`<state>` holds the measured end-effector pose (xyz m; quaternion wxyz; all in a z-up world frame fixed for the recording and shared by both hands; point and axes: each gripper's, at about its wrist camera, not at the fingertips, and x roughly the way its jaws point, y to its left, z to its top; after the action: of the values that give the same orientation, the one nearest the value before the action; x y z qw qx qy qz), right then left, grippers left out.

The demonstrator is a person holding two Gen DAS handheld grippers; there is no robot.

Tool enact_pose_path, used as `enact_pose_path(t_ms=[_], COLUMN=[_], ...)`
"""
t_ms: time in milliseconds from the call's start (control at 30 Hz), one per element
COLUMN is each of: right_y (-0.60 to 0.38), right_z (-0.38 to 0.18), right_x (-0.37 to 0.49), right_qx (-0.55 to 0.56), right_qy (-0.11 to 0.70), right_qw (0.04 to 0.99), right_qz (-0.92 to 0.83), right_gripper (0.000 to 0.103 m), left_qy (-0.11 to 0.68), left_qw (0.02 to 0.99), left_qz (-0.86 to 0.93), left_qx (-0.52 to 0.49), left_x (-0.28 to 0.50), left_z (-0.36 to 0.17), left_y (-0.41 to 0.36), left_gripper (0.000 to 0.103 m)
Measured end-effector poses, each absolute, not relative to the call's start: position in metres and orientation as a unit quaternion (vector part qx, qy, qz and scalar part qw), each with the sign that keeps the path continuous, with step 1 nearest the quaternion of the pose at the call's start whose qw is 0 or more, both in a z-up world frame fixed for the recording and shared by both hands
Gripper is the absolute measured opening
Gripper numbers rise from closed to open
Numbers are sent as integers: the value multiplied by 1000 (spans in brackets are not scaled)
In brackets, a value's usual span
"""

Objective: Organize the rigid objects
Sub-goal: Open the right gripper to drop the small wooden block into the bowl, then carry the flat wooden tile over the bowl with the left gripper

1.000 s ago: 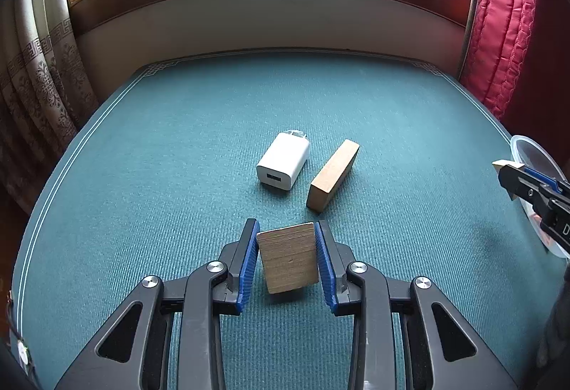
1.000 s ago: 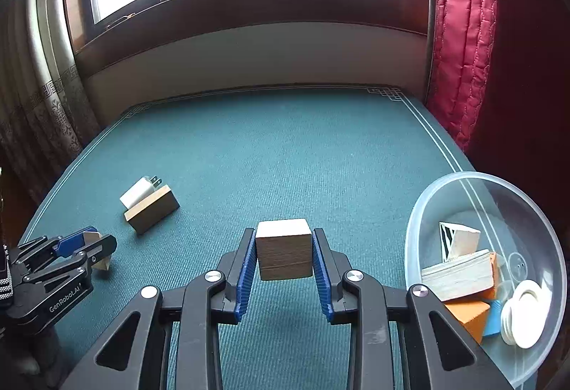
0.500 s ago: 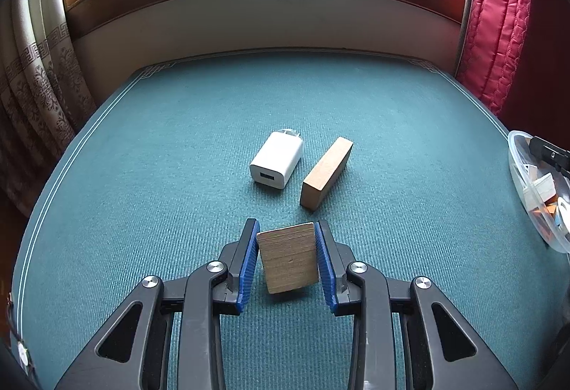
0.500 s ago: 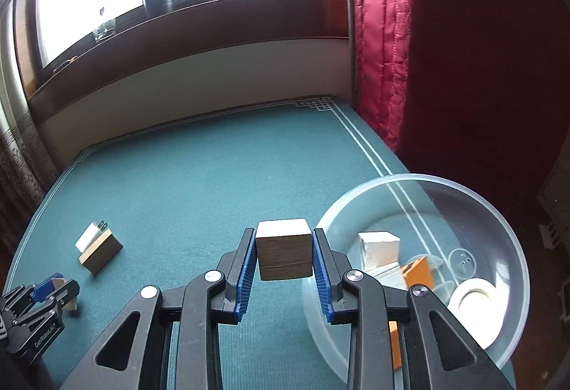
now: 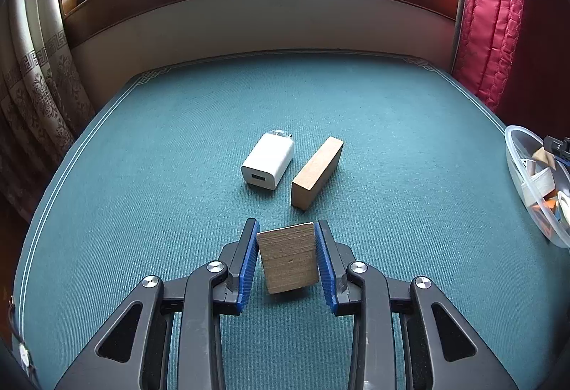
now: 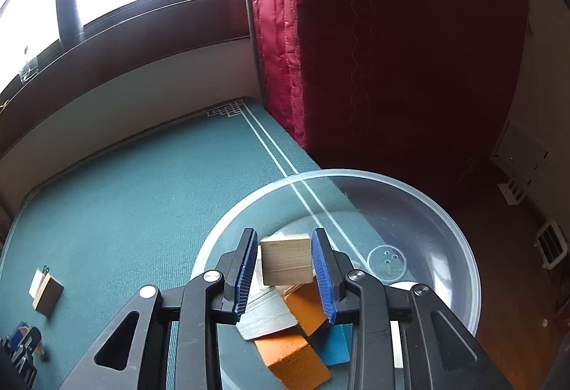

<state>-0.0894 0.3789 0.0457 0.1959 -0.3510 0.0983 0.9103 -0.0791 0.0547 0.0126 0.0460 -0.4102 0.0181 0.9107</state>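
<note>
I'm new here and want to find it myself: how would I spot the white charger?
Look at the green table, near its middle. Two small things lie side by side there: the white charger and a wooden block to its right. The charger is the glossy white one, with a socket in its near end.

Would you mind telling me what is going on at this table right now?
A person is sorting small blocks into a clear bowl. The right hand-held gripper is over the bowl, its jaws opening around a pale wooden block. The left hand-held gripper grips a darker wooden block. A white charger and another wooden block lie on the green cloth.
</note>
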Motion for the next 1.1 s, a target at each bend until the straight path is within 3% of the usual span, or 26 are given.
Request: enact_pose_path(t_ms=[100, 767, 833, 1100], right_y=[383, 389, 390, 418], right_z=[48, 74, 73, 66], right_x=[-86, -71, -68, -56], right_qx=[-340, -288, -286, -292], right_qy=[99, 41, 22, 26], right_qw=[216, 266, 270, 285], right_qz=[910, 919, 919, 912], right_gripper=[56, 56, 64, 66], left_qy=[21, 59, 65, 81], left_qw=[47, 104, 113, 168], left_qz=[912, 922, 924, 915], left_qx=[-407, -369, -360, -357], left_x=[-78, -62, -60, -60], left_z=[15, 62, 70, 77], left_y=[57, 123, 133, 192], left_gripper=[32, 32, 33, 33])
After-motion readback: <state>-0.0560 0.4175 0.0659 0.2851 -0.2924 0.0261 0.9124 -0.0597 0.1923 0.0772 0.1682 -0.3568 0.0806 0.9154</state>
